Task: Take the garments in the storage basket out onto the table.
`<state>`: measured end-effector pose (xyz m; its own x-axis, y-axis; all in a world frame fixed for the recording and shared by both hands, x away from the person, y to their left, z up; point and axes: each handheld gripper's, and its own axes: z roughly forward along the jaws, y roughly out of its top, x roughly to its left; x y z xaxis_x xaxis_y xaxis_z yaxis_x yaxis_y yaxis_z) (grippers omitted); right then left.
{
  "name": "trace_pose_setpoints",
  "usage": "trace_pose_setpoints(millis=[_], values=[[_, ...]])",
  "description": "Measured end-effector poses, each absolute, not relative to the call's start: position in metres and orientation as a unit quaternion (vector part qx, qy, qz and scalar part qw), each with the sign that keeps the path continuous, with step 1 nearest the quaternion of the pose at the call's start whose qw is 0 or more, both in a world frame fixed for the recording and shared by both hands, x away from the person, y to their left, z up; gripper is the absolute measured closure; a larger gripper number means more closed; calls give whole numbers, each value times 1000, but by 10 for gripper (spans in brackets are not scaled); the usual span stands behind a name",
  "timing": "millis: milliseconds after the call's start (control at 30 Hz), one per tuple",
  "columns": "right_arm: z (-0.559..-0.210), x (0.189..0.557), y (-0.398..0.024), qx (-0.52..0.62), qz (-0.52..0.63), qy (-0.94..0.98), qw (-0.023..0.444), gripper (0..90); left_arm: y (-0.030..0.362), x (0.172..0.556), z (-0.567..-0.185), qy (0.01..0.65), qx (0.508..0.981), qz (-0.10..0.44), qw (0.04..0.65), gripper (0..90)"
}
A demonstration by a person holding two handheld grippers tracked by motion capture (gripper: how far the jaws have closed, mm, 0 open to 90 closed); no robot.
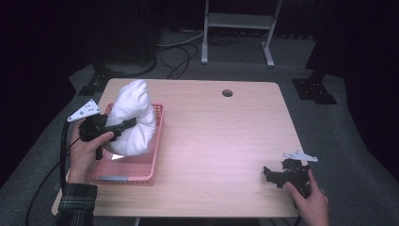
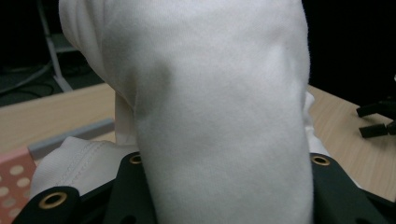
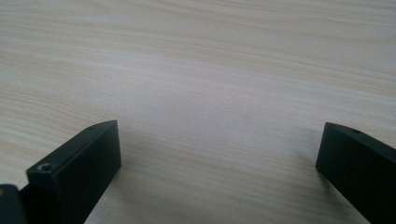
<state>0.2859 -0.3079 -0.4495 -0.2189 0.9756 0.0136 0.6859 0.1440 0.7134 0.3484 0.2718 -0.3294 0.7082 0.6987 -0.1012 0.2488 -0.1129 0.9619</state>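
Right now, left gripper (image 1: 126,125), black with a grey three-cornered plate on top, sits at about 9 o'clock on the light wood-grain bench (image 1: 221,141), held by the person's left hand (image 1: 87,150) in a plaid sleeve. Jaws clamped on a bunched white cotton cloth (image 1: 134,120); cloth is gathered into a tall rounded lump standing over the pink perforated plastic basket (image 1: 136,165), its top rising above the basket's far rim at 12 o'clock. Lower folds of the cloth hang into the basket; cannot tell how much of it touches the basket floor.

Left gripper view: white cloth (image 2: 210,107) bulges up close between the jaws, a stitched hem lies low at 8 o'clock, pink basket (image 2: 14,182) corner with round holes at 8 o'clock, bench (image 2: 56,112) behind.

Right gripper (image 1: 270,175), same black build, rests low near the bench's 4 o'clock corner, held by the right hand (image 1: 310,202), well apart from basket and cloth. Right gripper view: two black jaws stand wide apart with bare wood grain of the bench (image 3: 210,93) between them, nothing gripped.

Small round hole (image 1: 227,92) in the bench top near 12 o'clock. Grey metal stand (image 1: 237,28) on the floor beyond the bench's far edge.
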Motion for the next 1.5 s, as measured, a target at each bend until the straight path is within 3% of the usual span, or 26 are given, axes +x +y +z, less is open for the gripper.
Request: trace_pose_setpoints(millis=[433, 1500], values=[[-450, 286, -308, 578, 306, 718, 237, 0, 256, 338, -301, 285, 695, 175, 636, 569], [-450, 286, -308, 578, 306, 718, 237, 0, 130, 340, -263, 201, 697, 125, 677, 568]])
